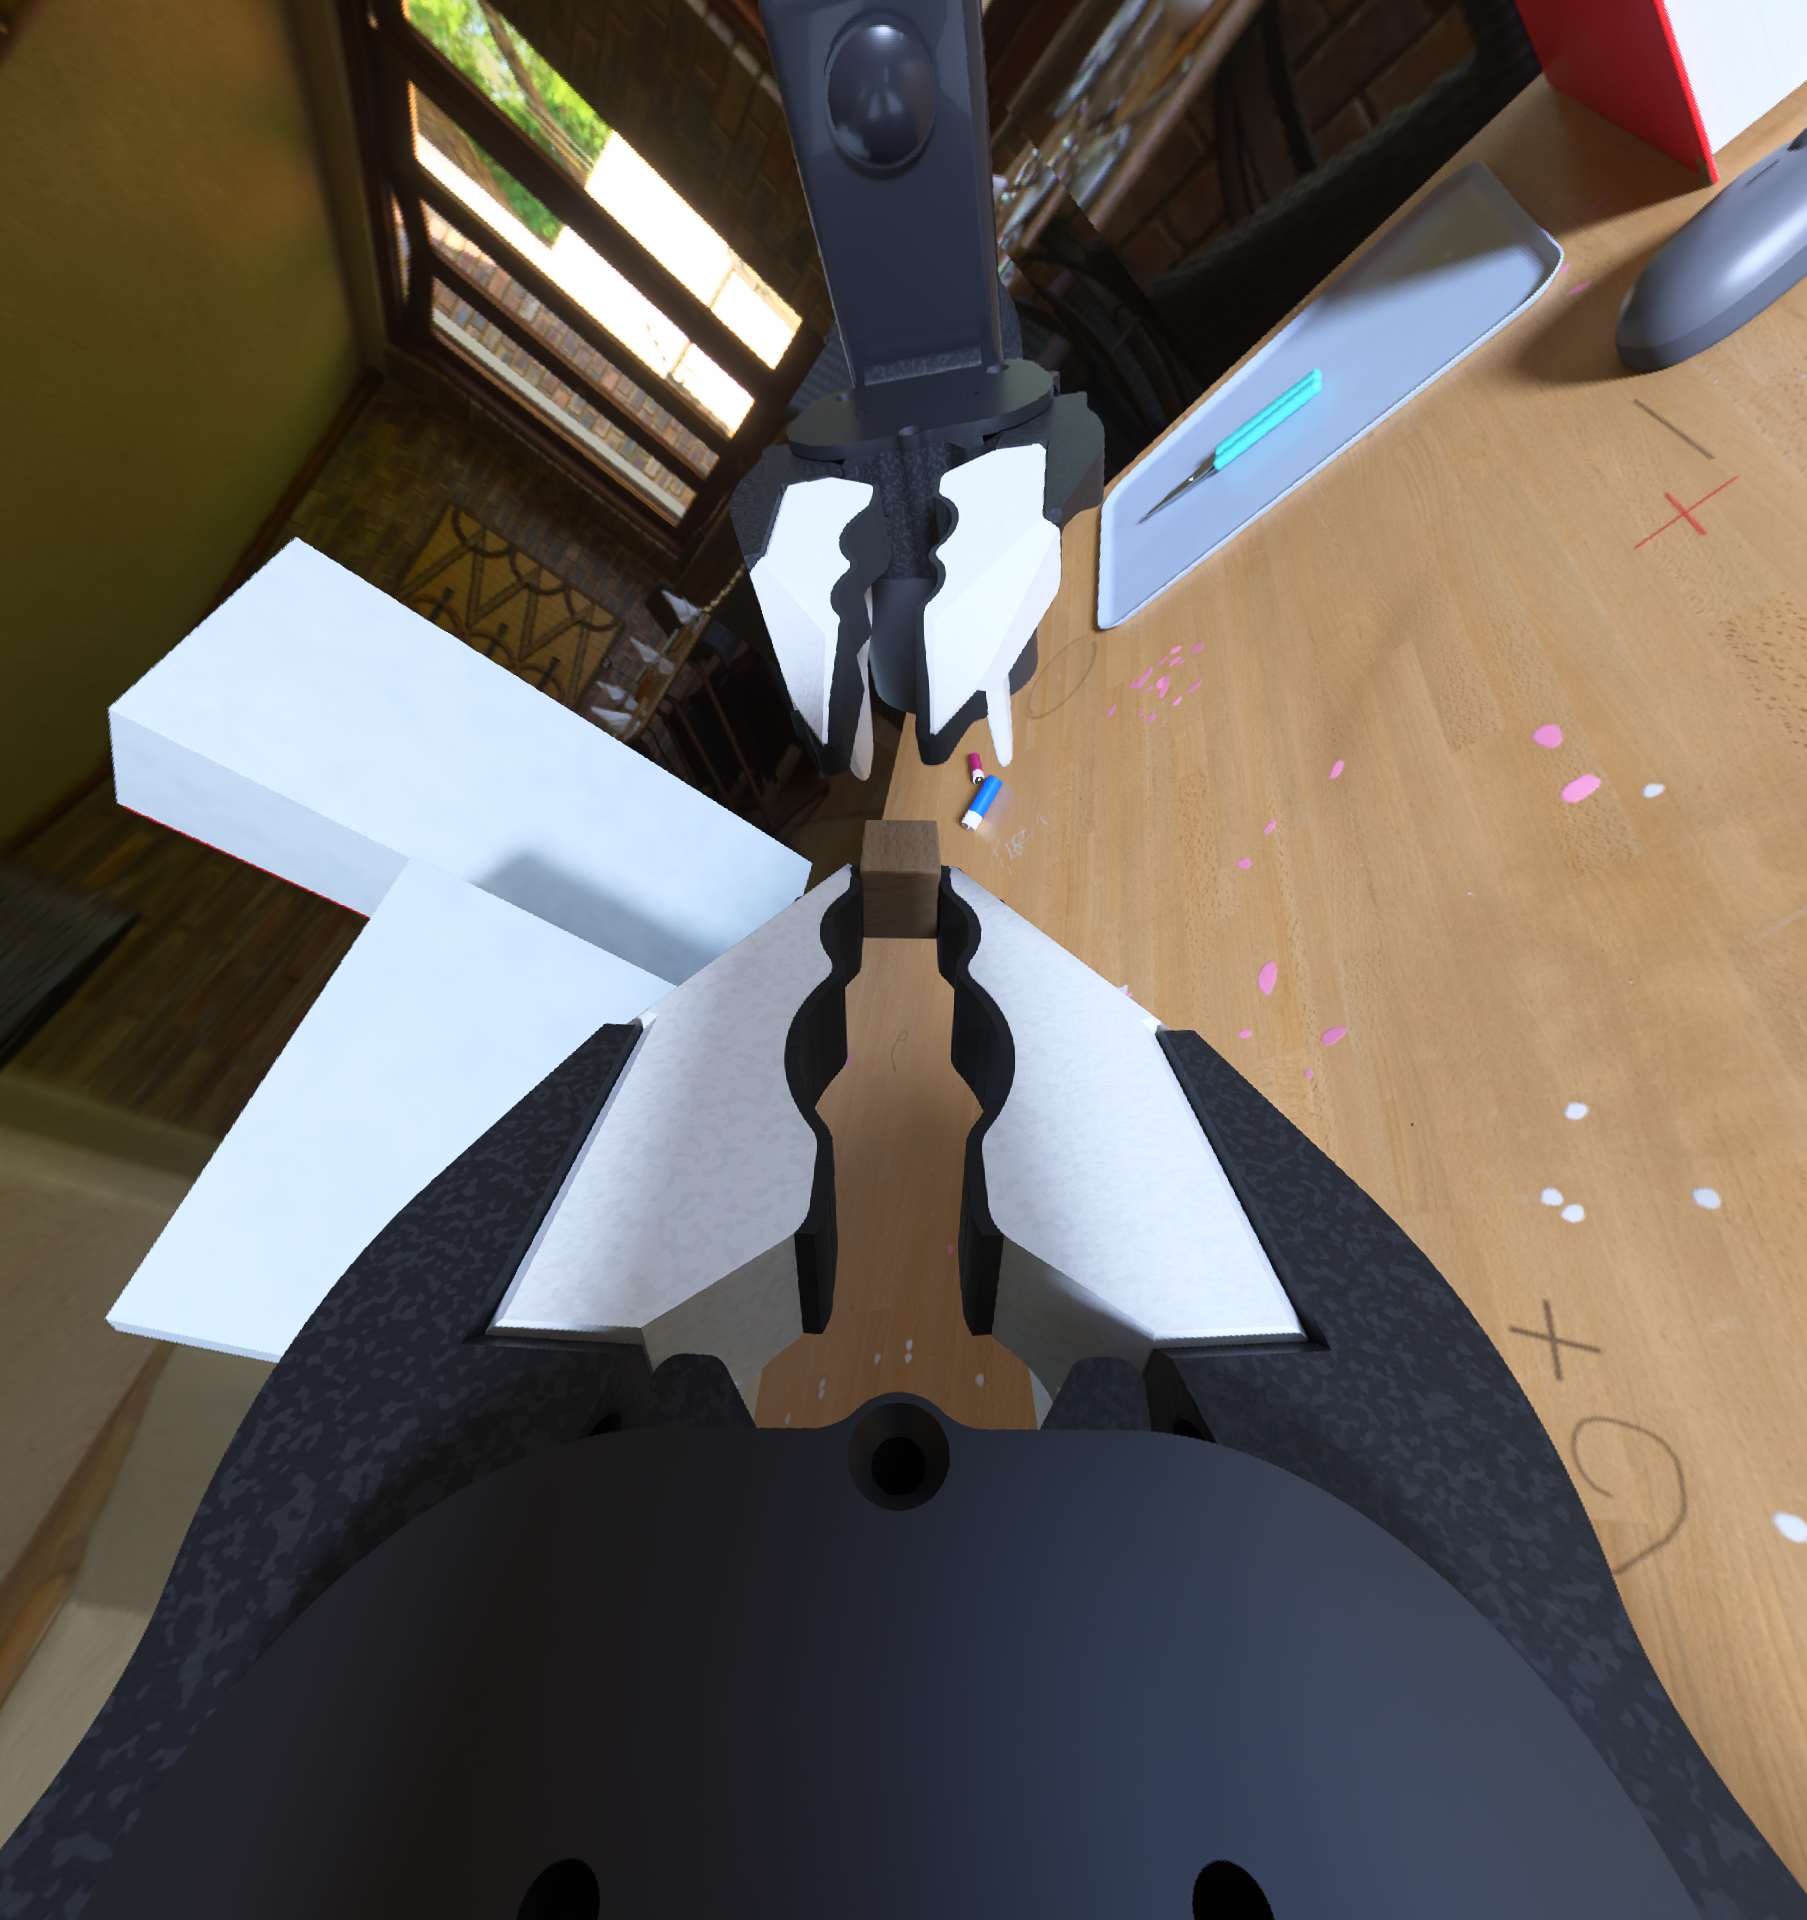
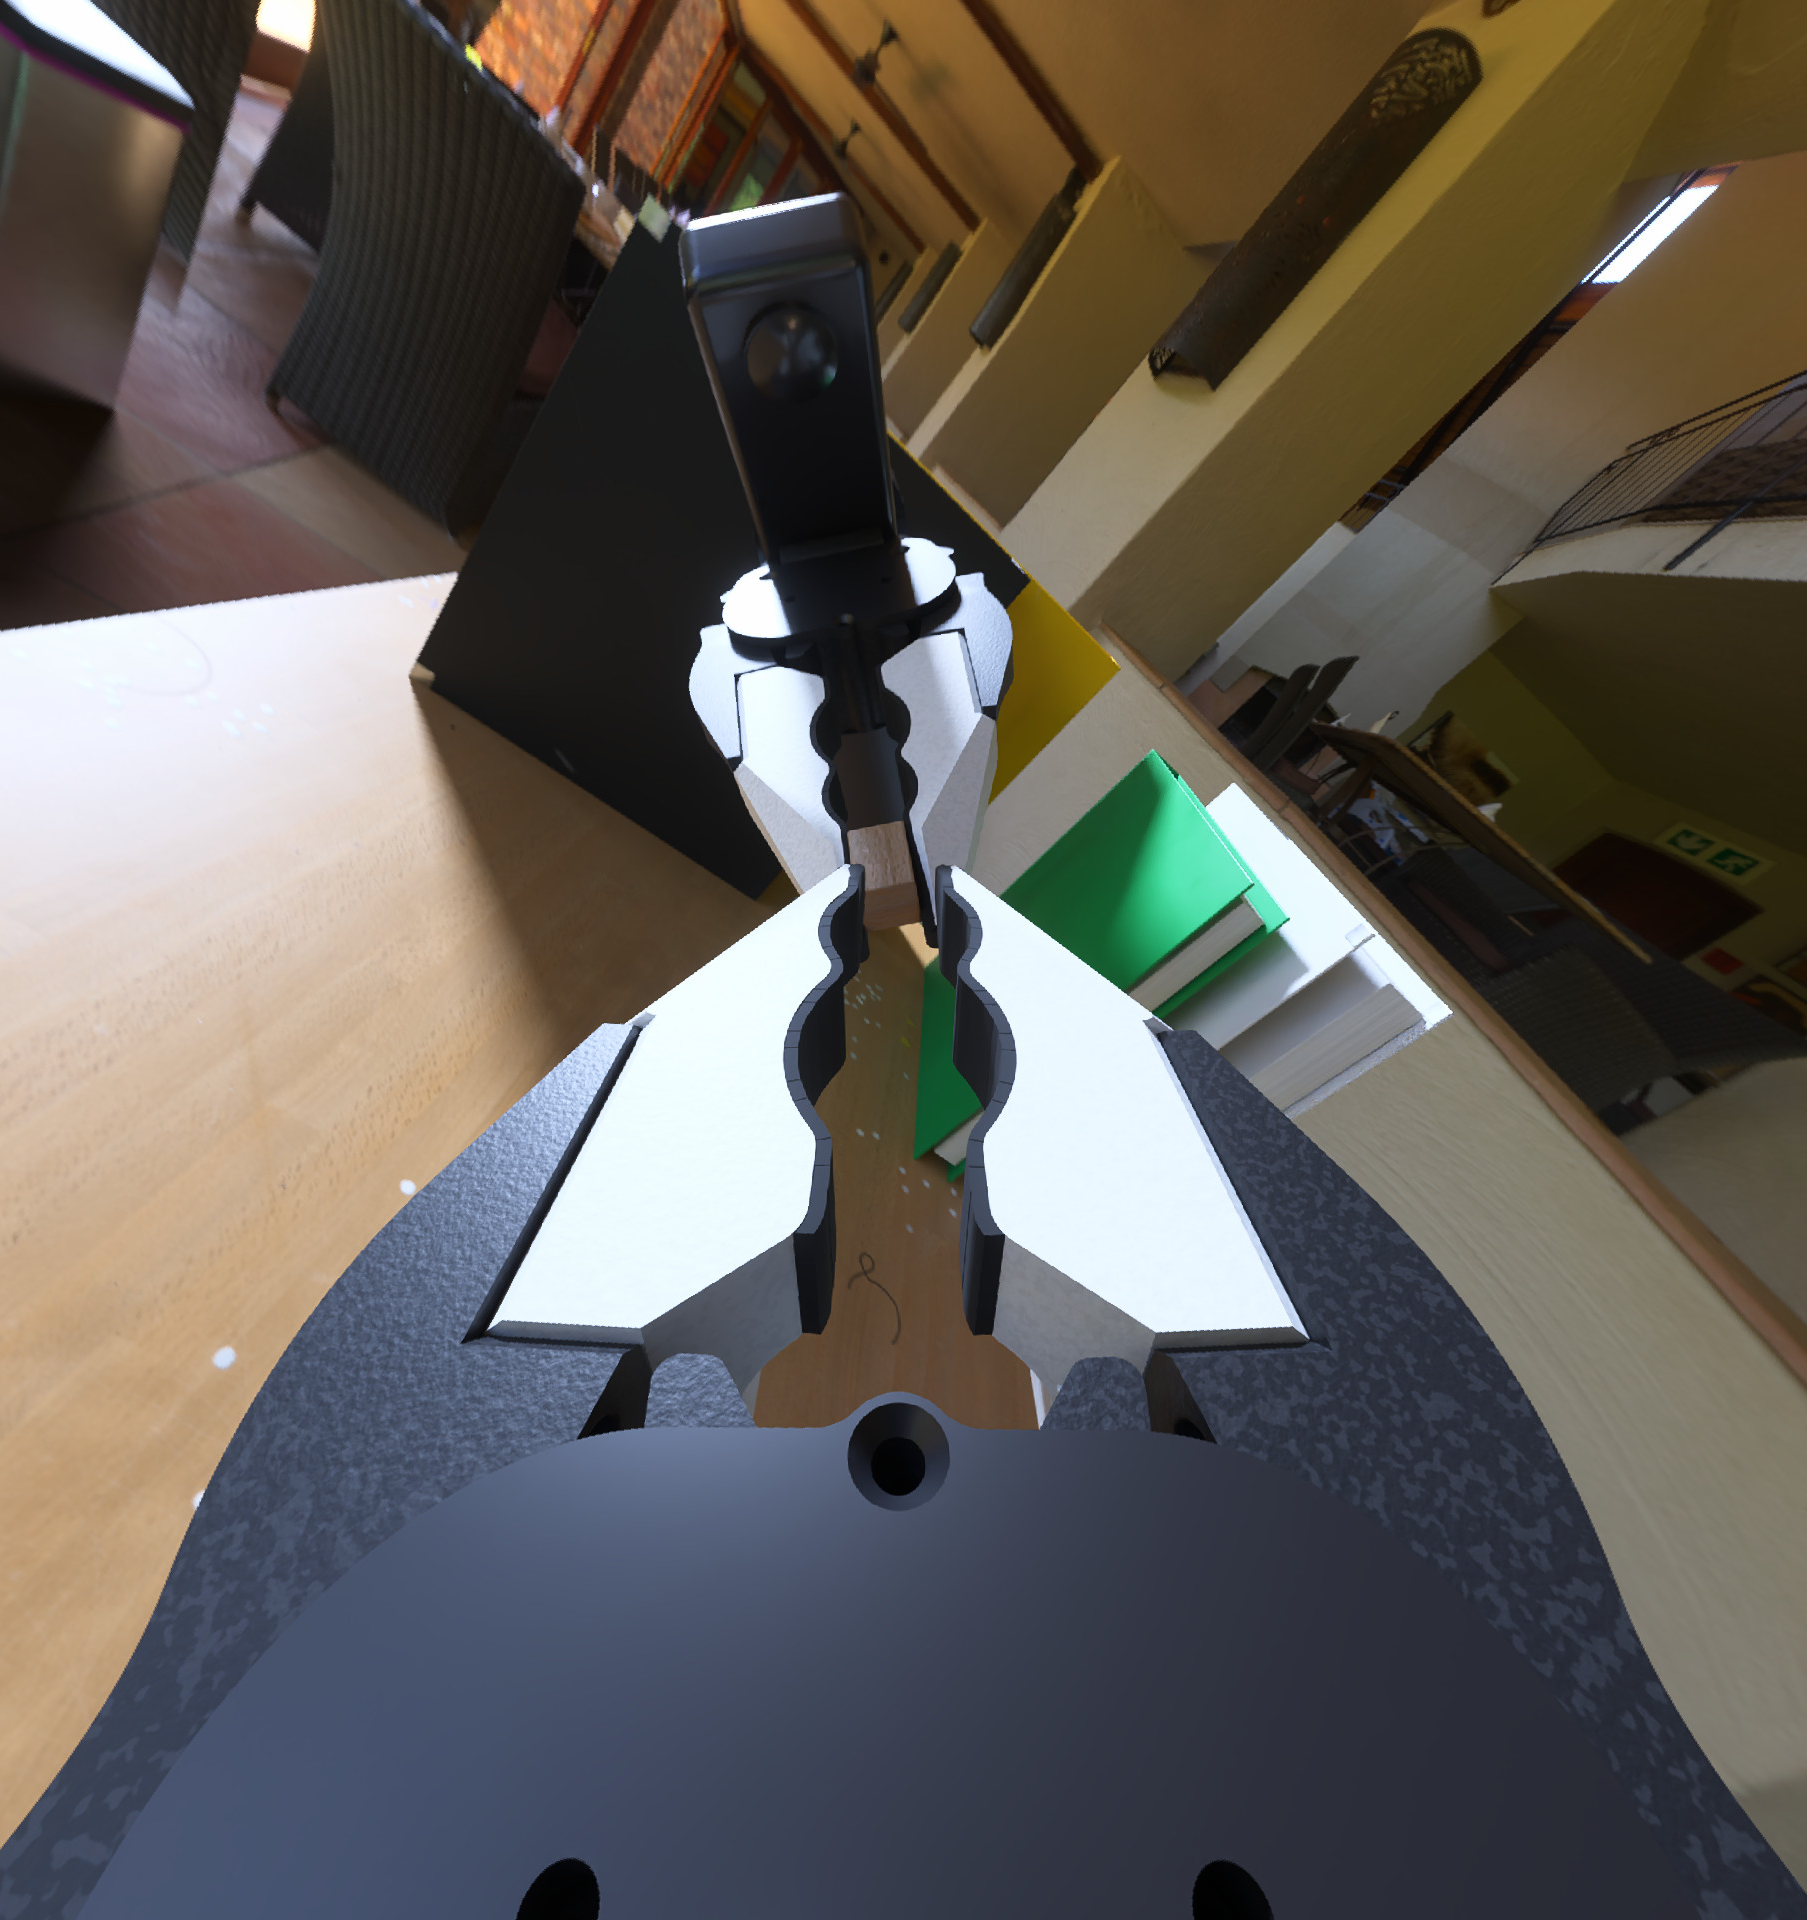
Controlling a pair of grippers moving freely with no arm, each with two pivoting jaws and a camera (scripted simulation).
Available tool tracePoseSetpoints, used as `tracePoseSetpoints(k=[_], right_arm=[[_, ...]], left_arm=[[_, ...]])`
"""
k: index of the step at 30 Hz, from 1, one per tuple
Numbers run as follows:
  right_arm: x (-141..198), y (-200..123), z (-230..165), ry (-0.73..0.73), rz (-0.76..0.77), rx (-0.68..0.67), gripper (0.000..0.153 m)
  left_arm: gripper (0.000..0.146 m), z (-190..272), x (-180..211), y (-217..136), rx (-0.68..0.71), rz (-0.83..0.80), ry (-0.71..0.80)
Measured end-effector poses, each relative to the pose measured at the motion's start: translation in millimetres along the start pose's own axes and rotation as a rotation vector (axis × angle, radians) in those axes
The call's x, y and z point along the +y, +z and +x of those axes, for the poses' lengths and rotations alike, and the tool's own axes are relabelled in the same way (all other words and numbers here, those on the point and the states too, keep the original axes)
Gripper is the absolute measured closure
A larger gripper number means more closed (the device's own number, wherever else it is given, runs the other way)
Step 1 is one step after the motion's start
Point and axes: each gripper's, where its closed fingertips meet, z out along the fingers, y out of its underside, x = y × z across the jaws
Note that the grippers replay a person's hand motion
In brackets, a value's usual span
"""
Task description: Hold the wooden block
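Left tongs (image 1: 900, 896) pinch the small brown wooden block (image 1: 900, 878) above the table's edge; right tongs (image 2: 900, 904) stand narrowly spread. Keep the squeeze steady and level.

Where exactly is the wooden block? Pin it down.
The wooden block sits clamped between the left gripper fingertips, above the table's edge, near a blue-and-white marker.

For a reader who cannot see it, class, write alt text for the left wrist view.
The left gripper pinches a small wooden block between its fingers above a wooden table. The right gripper faces it just beyond, empty. Farther off lie a blue battery, a grey tray with a teal-handled tool, and a grey mouse.
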Motion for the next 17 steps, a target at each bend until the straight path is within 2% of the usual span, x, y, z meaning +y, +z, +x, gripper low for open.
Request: tracePoseSetpoints(k=[6, 10, 17], right_arm=[[4.8, 3.6, -3.3, -0.050, -0.076, 0.010, 0.139], [3.9, 2.3, -1.9, -0.056, -0.073, 0.014, 0.139], [-2.5, -1.6, -2.5, -0.158, -0.052, 0.038, 0.140]], left_arm=[[0.133, 4.0, 1.6, 3.6, 0.016, -0.011, 0.005], [0.133, 3.3, 1.3, 4.1, 0.008, -0.009, 0.005], [0.133, 1.7, -1.3, 3.1, -0.017, -0.013, 0.033]])
